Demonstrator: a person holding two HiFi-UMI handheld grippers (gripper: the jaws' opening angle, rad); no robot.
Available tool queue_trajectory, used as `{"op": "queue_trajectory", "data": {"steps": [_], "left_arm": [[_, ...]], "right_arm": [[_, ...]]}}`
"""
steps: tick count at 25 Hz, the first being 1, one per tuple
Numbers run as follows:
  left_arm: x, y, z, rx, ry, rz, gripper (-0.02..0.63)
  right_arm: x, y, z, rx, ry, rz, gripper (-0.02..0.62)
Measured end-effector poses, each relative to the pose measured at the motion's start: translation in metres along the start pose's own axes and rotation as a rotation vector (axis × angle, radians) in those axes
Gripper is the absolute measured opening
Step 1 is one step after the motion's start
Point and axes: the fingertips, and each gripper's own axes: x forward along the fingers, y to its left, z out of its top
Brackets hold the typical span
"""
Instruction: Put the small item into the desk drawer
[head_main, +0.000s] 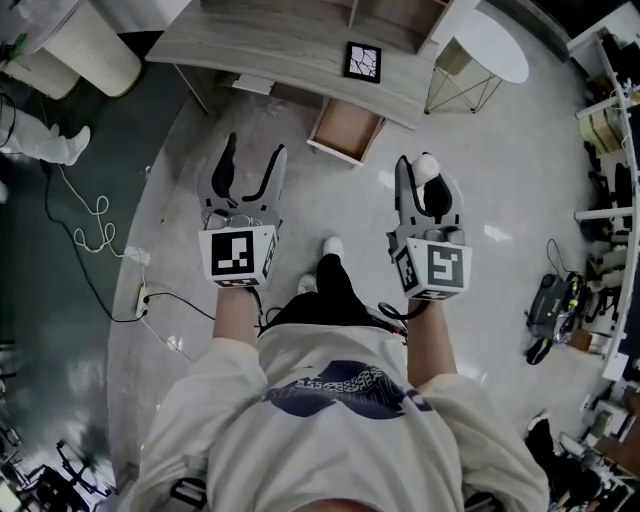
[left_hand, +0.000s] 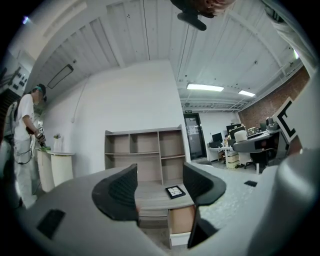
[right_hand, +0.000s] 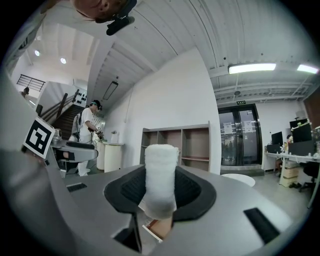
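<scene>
Right gripper (head_main: 425, 176) (right_hand: 160, 196): held level, its 2 jaws closed on a white roll (right_hand: 160, 175) (head_main: 427, 166), which stands upright between the dark ribbed pads with its top rising above them. Left gripper (head_main: 250, 166) (left_hand: 160, 189): held level beside the right one, its 2 jaws apart, with only the far desk showing through the gap. The 2 grippers lie side by side and well apart, the person's legs and 1 shoe below the space between them. Ahead of both is a strip of bare pale floor (head_main: 300, 195), then the open drawer (head_main: 346, 130) (left_hand: 181, 220), pulled out from under the front edge of the desk (head_main: 270, 50) (left_hand: 152, 194) so that its white front lip is the edge closest to the grippers and its brown bottom faces up. In the head view the drawer lies between the lines of the 2 grippers, closer to the right one; the white roll is short of that lip, over the floor. On the desktop, just behind the drawer, lies a black-framed tile (head_main: 362, 62) (left_hand: 175, 191), near the desk's front edge. A shelf unit (left_hand: 145, 150) with open compartments rises at the back of the desk. To the right of the drawer stands a round white table (head_main: 495, 45) on thin wire legs, close to the desk's corner. To the left, a cable (head_main: 92, 230) loops across the floor, apart from the left gripper. A person (left_hand: 24, 142) (right_hand: 89, 127) in white stands at a counter far to the left.
</scene>
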Motion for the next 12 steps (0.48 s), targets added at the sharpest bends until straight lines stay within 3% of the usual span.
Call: {"op": "queue_trajectory", "data": {"steps": [12], "left_arm": [[0.068,0.022,-0.005,0.022,0.008,0.051,0.267]], "right_arm": [[0.074,-0.034,-0.017,-0.014,0.012,0.021,0.131]]}}
